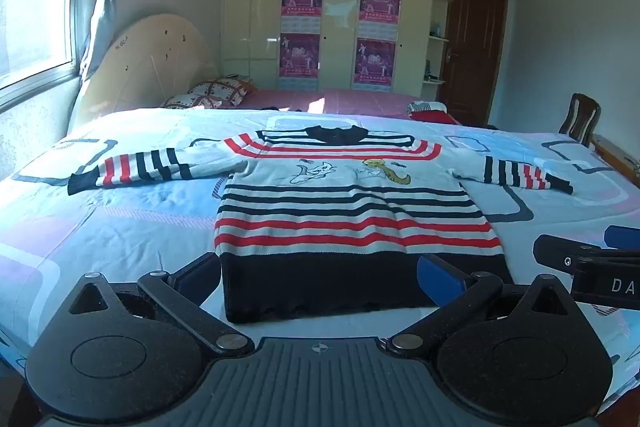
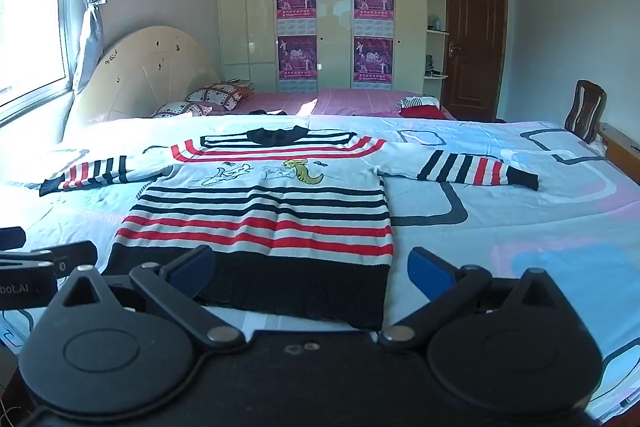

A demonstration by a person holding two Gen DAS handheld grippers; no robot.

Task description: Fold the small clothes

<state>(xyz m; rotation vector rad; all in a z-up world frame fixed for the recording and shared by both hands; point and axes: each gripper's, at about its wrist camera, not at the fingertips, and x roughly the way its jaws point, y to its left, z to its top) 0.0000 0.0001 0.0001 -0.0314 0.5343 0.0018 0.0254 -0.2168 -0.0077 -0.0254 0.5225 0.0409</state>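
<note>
On the near half of the bed (image 1: 120, 211), striped sweater (image 1: 352, 211) spread flat, sleeves out left and right, collar far, dark hem nearest. Left gripper (image 1: 320, 277) and right gripper (image 2: 312, 273) both spread wide, empty, just short of that hem.

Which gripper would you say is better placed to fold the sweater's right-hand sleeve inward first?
Probably the right gripper: it hangs open over the hem's right part, on the side of the sweater where that sleeve lies. The left gripper, also open, sits further left.
</note>
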